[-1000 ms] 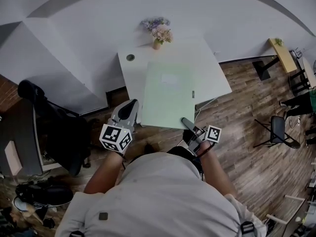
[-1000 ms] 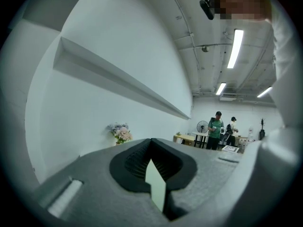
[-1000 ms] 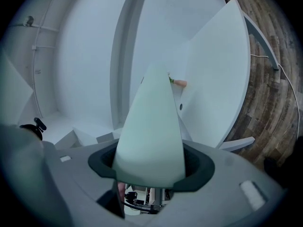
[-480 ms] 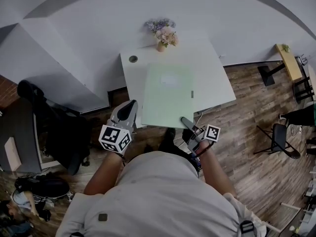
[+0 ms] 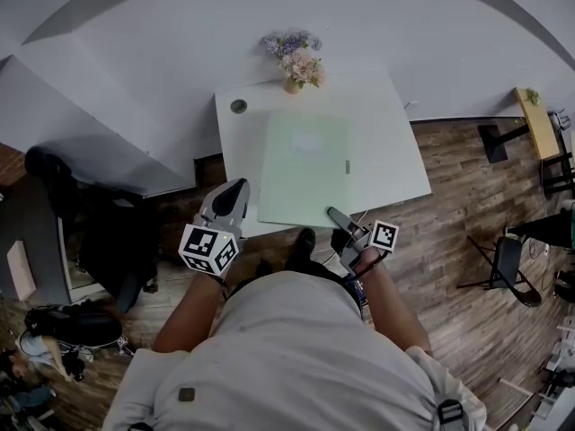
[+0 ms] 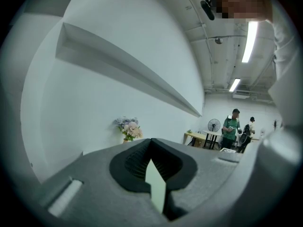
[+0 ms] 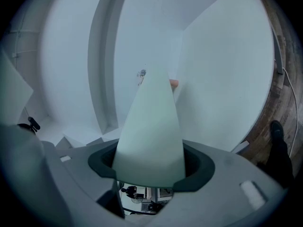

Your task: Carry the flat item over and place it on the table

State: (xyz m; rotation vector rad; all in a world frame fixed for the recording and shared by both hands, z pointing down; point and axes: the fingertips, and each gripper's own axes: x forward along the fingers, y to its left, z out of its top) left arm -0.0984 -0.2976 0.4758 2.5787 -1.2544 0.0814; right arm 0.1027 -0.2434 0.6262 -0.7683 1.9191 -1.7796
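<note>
ITEM: pale green flat rectangular board [image 5: 304, 171], above white table [image 5: 395, 151], by near edge | TONGS: left tongs [image 5: 234, 194], right tongs [image 5: 335, 215] both clamped on board | RISK: may slip from shallow left bite; could tip off near edge if released short

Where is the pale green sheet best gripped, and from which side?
The pale green sheet is thin, wide and flat: grip its near edge, one tool toward each corner, coming in level from that side, as the left tool and right tool do.
</note>
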